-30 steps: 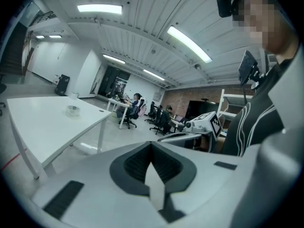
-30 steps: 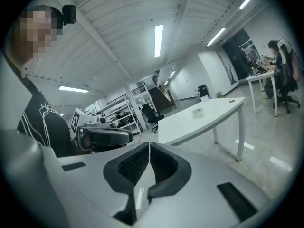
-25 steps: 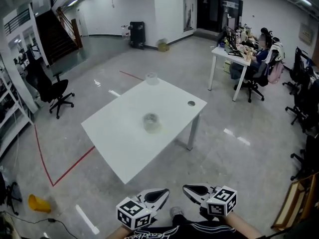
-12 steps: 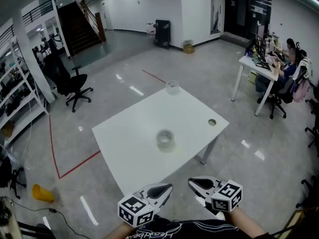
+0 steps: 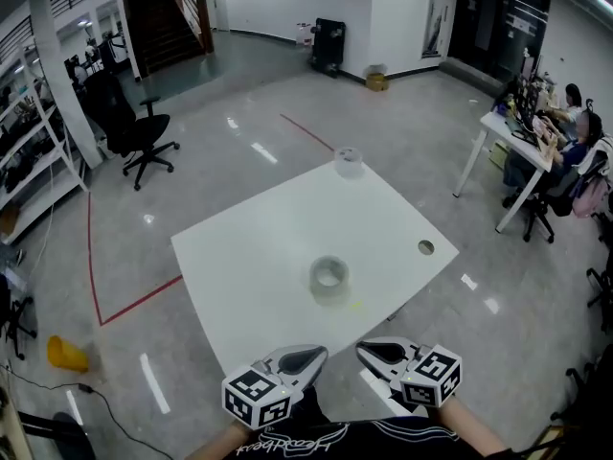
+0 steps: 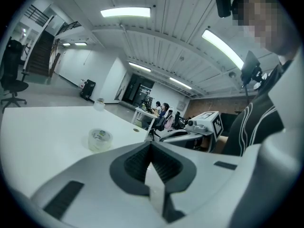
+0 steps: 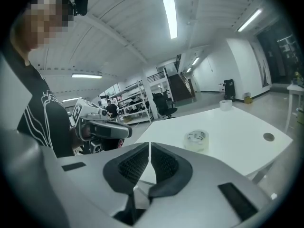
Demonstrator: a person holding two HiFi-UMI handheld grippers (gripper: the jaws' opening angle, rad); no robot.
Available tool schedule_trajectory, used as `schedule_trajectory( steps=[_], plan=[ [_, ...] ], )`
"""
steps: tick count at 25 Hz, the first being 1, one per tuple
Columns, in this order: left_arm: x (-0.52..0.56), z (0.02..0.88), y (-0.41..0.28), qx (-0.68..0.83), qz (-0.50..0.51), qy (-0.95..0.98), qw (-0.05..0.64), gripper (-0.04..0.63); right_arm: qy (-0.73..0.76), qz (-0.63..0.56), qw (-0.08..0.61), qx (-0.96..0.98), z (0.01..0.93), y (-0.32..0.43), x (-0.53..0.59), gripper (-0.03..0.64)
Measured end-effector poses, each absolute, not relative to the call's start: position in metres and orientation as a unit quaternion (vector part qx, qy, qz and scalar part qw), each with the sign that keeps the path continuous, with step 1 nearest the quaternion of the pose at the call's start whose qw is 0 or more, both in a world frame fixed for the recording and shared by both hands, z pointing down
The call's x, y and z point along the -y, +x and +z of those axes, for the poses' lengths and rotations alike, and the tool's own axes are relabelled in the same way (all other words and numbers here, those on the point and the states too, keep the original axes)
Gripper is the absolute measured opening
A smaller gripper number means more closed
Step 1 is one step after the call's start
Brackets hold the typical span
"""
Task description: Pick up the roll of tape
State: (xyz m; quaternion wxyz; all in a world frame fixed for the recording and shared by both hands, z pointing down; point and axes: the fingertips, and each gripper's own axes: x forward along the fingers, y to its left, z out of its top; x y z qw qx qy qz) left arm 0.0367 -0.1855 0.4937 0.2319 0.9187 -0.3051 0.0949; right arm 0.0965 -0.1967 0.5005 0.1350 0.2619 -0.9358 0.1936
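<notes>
Right tool [image 7: 149, 145], ribbed pads [image 7: 133, 165] together; clear round tape roll [image 7: 196, 139] beyond

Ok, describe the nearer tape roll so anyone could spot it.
Find the white rectangular table. Slightly on the near side of its middle lies a clear plastic tape roll, flat; the only other roll, whitish, stands at the far corner.

I saw the roll of tape [image 5: 329, 276] lying flat on the white bench [image 5: 239, 257], with its hole facing up. It was clear and pale, a little glossy, and some print showed on its inner ring. It lay near the bench's middle, a little toward the near edge.
</notes>
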Motion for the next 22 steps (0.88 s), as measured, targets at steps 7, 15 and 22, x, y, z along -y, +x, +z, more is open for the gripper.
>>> schedule_trajectory(
  steps=[7, 15, 22],
  plan=[
    [0.248, 0.5, 0.02, 0.305, 0.106, 0.916, 0.24, 0.003, 0.234, 0.194, 0.143, 0.942, 0.5, 0.065, 0.265, 0.014],
    [0.281, 0.512, -0.004, 0.318, 0.119, 0.904, 0.259, 0.003, 0.213, 0.164, 0.196, 0.943, 0.529, 0.048, 0.306, 0.018],
    [0.292, 0.526, -0.02, 0.325, 0.122, 0.896, 0.278, 0.003, 0.195, 0.093, 0.287, 0.933, 0.566, 0.03, 0.329, 0.129]
  ],
)
